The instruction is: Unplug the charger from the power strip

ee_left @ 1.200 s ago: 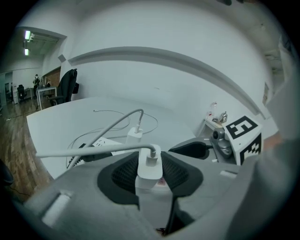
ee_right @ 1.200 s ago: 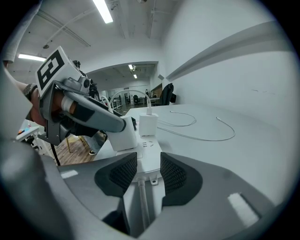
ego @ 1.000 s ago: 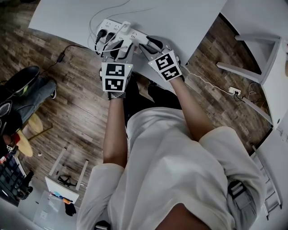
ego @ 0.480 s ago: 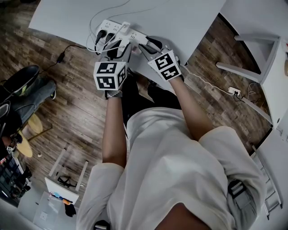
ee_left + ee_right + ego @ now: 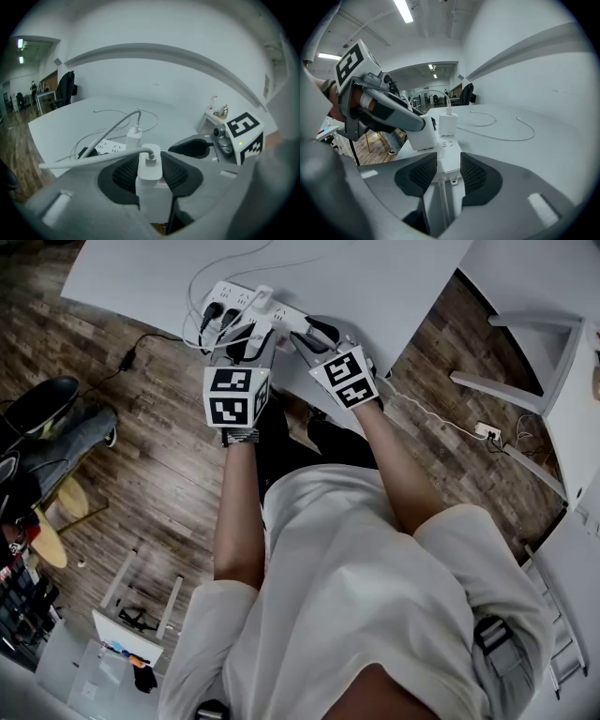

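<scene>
Clamping a white charger point(image 5: 149, 190) between its pads, the left gripper point(image 5: 150, 165) holds it upright at the right end of the power strip point(image 5: 448, 151), which lies near the front edge of the white table point(image 5: 375, 277). The charger's cable point(image 5: 93, 159) runs off to the left, and whether its pins sit in the socket cannot be told. Just beside it, the right gripper point(image 5: 449, 171) is closed on the strip's right end where the cord comes out, and a second charger point(image 5: 447, 124) stands plugged in farther along.
</scene>
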Action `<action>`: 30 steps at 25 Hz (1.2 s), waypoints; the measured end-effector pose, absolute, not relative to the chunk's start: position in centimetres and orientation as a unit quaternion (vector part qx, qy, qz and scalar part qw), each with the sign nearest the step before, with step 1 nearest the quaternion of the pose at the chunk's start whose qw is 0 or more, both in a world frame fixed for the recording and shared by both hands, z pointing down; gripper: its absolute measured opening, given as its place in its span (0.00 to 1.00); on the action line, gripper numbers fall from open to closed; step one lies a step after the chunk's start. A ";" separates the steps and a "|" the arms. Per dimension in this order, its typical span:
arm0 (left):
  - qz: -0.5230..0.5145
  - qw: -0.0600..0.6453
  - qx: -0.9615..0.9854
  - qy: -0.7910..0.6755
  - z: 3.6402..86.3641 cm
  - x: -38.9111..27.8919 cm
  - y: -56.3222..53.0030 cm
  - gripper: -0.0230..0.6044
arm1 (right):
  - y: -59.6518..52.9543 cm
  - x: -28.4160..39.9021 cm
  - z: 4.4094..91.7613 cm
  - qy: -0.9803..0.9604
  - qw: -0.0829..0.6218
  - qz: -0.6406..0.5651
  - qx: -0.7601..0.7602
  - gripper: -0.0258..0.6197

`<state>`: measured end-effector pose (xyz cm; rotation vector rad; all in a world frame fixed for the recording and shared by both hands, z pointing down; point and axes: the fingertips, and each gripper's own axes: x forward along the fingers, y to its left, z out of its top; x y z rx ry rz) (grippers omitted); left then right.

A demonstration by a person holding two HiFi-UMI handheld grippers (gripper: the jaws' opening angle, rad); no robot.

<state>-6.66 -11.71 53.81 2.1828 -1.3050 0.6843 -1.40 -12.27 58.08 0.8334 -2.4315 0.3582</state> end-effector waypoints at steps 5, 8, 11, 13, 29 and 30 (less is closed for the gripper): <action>0.267 0.238 0.801 -0.480 53.7 -6.6 -11.7 0.26 | -12.2 -1.4 58.1 -0.902 0.270 0.134 0.309 0.28; 0.308 0.198 0.801 -0.474 53.6 -5.9 -11.7 0.26 | -12.3 -1.3 58.1 -0.902 0.270 0.133 0.310 0.28; 0.302 0.208 0.801 -0.474 53.6 -6.0 -11.6 0.26 | -12.2 -1.3 58.1 -0.902 0.270 0.133 0.310 0.28; 0.274 0.228 0.800 -0.482 53.2 -6.5 -11.7 0.26 | -12.2 -1.4 58.1 -0.902 0.270 0.133 0.310 0.28; 0.130 0.435 0.792 -0.409 54.5 -7.6 -7.4 0.26 | -12.2 -1.4 58.0 -0.901 0.266 0.129 0.317 0.28; 0.130 0.440 0.791 -0.405 54.9 -7.4 -7.2 0.26 | -12.2 -1.4 58.0 -0.901 0.266 0.128 0.318 0.28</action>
